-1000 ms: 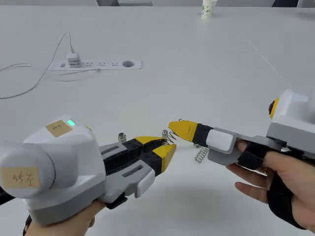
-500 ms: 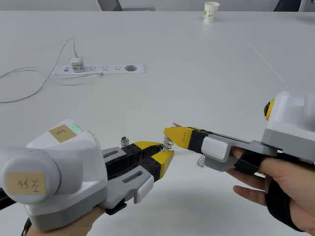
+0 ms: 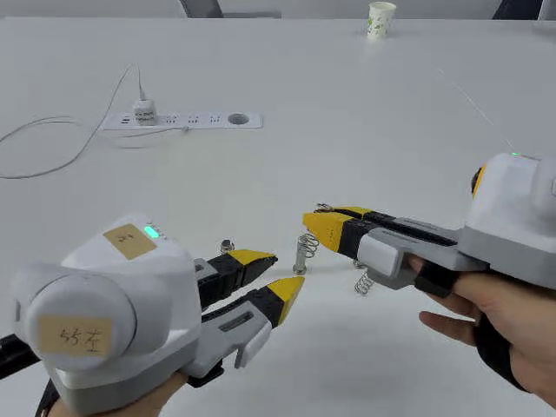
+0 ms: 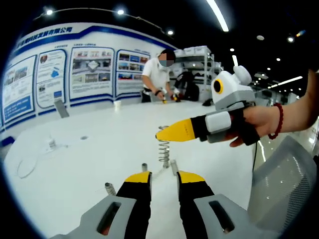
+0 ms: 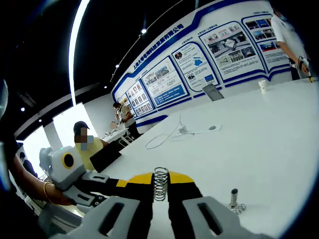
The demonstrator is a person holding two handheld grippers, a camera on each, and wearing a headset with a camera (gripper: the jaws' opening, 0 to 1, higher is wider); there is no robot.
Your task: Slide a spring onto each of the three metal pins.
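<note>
My right gripper (image 3: 325, 228) is shut on a small steel spring (image 3: 307, 244), which hangs from its yellow tips right by the top of an upright metal pin (image 3: 300, 263). In the right gripper view the spring (image 5: 159, 175) stands pinched between the jaws (image 5: 160, 186). My left gripper (image 3: 276, 272) sits low at the left, open and holding nothing, its tips just short of that pin. In the left gripper view two bare pins (image 4: 144, 167) (image 4: 173, 166) stand past the jaws (image 4: 163, 176). A third pin (image 3: 228, 248) further left seems to carry a spring.
A loose spring (image 3: 364, 282) lies on the white table under my right gripper. A power strip (image 3: 182, 121) with a plugged charger and cable (image 3: 52, 148) lies at the back left. A paper cup (image 3: 380, 19) stands at the far edge.
My right gripper has lifted a little with the spring, which now hangs by the pin's top. The left gripper has drawn back toward me, away from the pin.
</note>
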